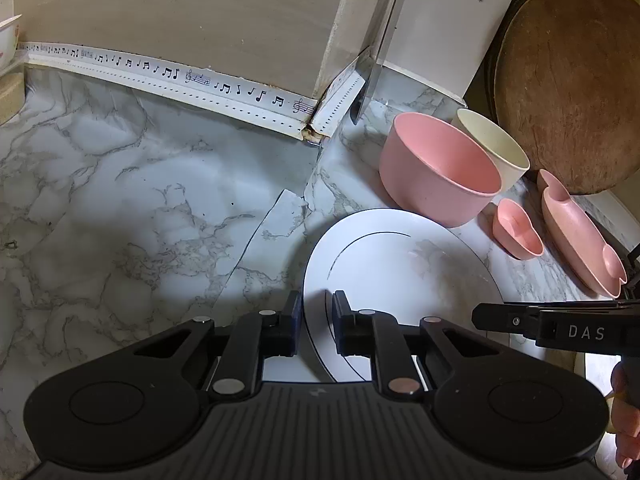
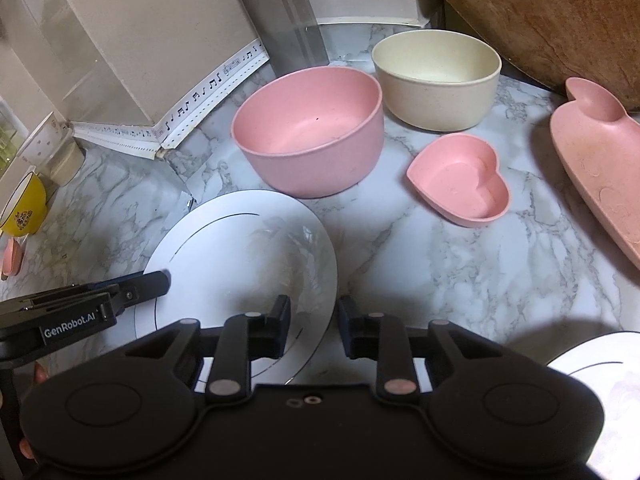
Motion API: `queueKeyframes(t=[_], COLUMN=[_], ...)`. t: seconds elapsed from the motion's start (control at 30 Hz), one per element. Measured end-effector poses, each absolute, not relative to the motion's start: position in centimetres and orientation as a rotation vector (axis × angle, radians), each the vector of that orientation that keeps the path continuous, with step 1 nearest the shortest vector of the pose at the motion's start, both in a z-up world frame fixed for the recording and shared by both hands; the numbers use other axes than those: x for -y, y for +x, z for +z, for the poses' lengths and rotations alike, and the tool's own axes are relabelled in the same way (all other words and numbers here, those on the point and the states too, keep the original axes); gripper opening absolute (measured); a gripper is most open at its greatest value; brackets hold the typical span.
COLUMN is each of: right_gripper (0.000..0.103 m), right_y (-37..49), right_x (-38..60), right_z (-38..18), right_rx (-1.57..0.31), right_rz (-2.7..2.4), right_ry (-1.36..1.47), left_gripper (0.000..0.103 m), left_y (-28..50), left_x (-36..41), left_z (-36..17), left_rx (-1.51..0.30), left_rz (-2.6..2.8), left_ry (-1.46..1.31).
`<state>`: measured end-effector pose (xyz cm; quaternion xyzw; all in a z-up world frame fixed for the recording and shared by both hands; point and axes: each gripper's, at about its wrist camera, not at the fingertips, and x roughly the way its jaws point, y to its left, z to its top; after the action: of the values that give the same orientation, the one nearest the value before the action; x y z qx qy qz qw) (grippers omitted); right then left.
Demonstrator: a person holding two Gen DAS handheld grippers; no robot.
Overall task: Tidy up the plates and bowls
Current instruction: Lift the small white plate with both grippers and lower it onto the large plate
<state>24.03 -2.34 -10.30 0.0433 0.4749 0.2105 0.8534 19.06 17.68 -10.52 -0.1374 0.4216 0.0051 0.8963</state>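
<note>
A white plate (image 1: 400,272) with a thin dark ring lies on the marble counter (image 1: 140,200). My left gripper (image 1: 318,306) is shut on its left rim, one finger above and one below the edge. In the right wrist view my right gripper (image 2: 314,310) is shut on the right rim of the same plate (image 2: 240,248). Each gripper shows side-on in the other's view: the right gripper (image 1: 480,316) and the left gripper (image 2: 164,280). Behind the plate stand a pink bowl (image 2: 312,136) and a cream bowl (image 2: 436,80).
A pink heart-shaped dish (image 2: 460,184) and a long pink dish (image 2: 600,168) lie to the right. A round wooden board (image 2: 540,12) leans at the back. A second white plate (image 2: 600,368) is at the lower right, a yellow cup (image 2: 24,208) at the far left. A knife blade (image 1: 380,52) stands against the wall.
</note>
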Motion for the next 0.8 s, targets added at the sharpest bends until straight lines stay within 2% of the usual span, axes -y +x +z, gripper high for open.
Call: queueKeyframes(t=[0.2,0.8], right_gripper=[0.016,0.015], right_y=[23.9,21.5], right_x=[2.5,6.8], right_z=[-10.3,-7.2], right_rx=[-0.995,-0.942], right_rz=[0.430,0.376], right_ry=[0.087,0.128], left_gripper=[0.013,0.013], left_y=[19.0,17.7], left_x=[-17.8,-13.7], left_z=[-10.4,-6.9], left_rx=[-0.874,-0.840], left_rz=[0.012,-0.045], left_ry=[-0.297,-0.271])
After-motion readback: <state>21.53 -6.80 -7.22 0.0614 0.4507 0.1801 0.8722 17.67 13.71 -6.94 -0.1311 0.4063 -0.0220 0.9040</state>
